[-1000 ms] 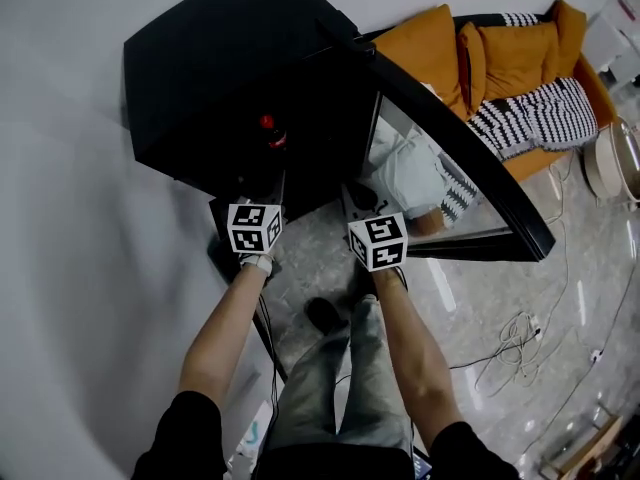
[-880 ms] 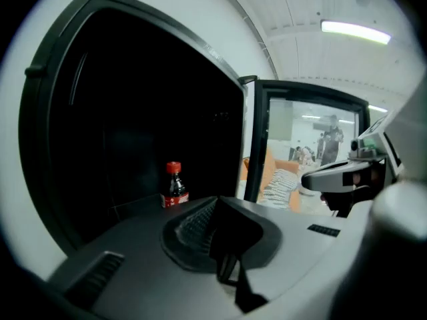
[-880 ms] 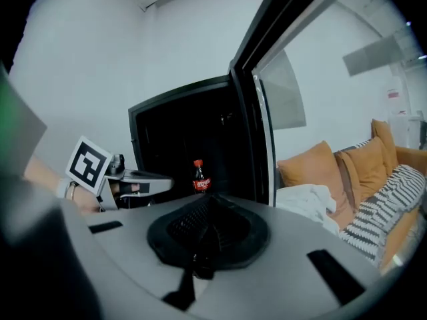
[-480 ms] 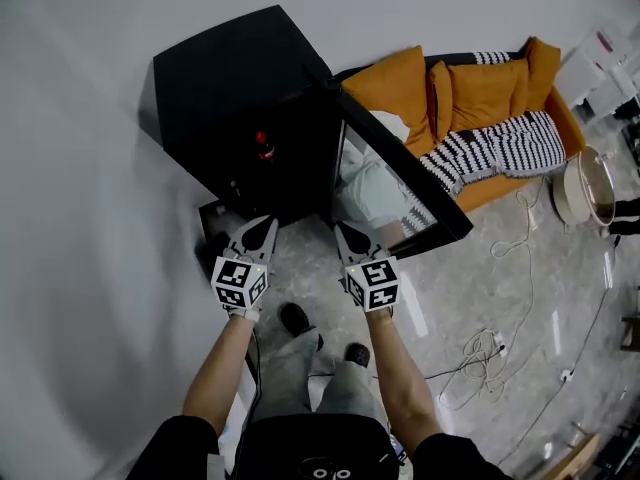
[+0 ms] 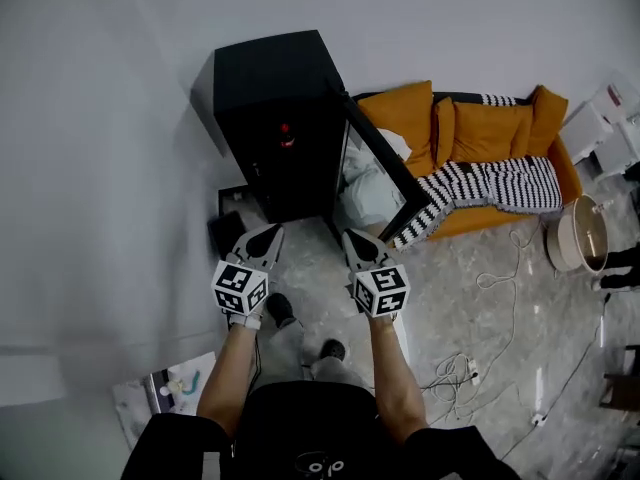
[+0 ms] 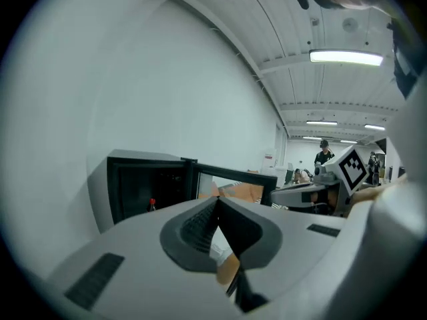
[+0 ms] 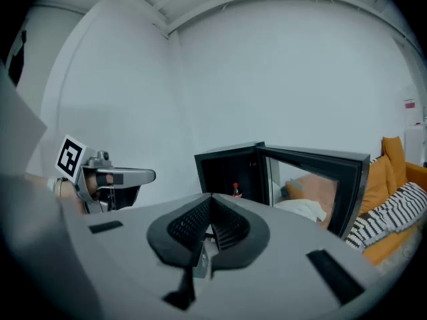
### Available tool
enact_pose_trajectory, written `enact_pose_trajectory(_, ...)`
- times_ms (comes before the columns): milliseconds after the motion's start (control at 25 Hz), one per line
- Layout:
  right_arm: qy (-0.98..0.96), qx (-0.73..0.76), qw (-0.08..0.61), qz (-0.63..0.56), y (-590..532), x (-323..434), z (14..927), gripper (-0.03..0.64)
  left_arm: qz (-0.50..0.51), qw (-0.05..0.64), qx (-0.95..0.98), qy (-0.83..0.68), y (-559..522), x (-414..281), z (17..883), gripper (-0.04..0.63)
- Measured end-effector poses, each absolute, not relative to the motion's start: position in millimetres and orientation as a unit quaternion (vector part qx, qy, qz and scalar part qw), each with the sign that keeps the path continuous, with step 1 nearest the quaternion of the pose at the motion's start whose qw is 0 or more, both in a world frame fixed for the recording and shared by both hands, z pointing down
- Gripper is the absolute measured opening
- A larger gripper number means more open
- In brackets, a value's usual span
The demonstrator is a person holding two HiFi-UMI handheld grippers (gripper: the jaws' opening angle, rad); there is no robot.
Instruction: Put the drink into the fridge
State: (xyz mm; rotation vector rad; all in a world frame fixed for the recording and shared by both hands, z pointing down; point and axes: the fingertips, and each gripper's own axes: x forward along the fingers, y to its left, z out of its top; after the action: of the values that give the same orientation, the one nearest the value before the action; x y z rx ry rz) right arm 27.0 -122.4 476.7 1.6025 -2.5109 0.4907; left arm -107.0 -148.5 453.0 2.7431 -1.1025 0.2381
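**Q:** what are the grippers doing right now?

**Me:** My left gripper point(image 5: 263, 239) has its jaws pressed together with nothing in them. The right gripper point(image 5: 357, 243) is the same, tips meeting, empty. I've got both side by side in front of the fridge point(image 5: 270, 73), well short of it and pointing at its open front.

**Q:** and the drink?

**Me:** The drink point(image 5: 286, 133) is a small bottle with a red top, standing upright inside the dark fridge. Neither gripper touches it. The door point(image 5: 385, 168) hangs wide open on the fridge's right. Past the door, further right of the fridge, there's an orange sofa point(image 5: 480, 128) against the wall.
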Motion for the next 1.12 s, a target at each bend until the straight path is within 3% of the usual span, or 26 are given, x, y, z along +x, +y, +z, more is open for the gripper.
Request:
enact_pose_trajectory(560,-0.858,0.497,0.06,0.118,-45.3,12.8,393.6,0.008,0.058,0.087,0.899,-0.425,-37.2,-149.5,375.7,0.006)
enact_pose_trajectory(1120,-0.876,0.468,0.066,0.097,-31.0,-27.3,379.6,0.008,0.051,0.073,0.896,-0.434,-21.0,-174.5,370.8,0.006)
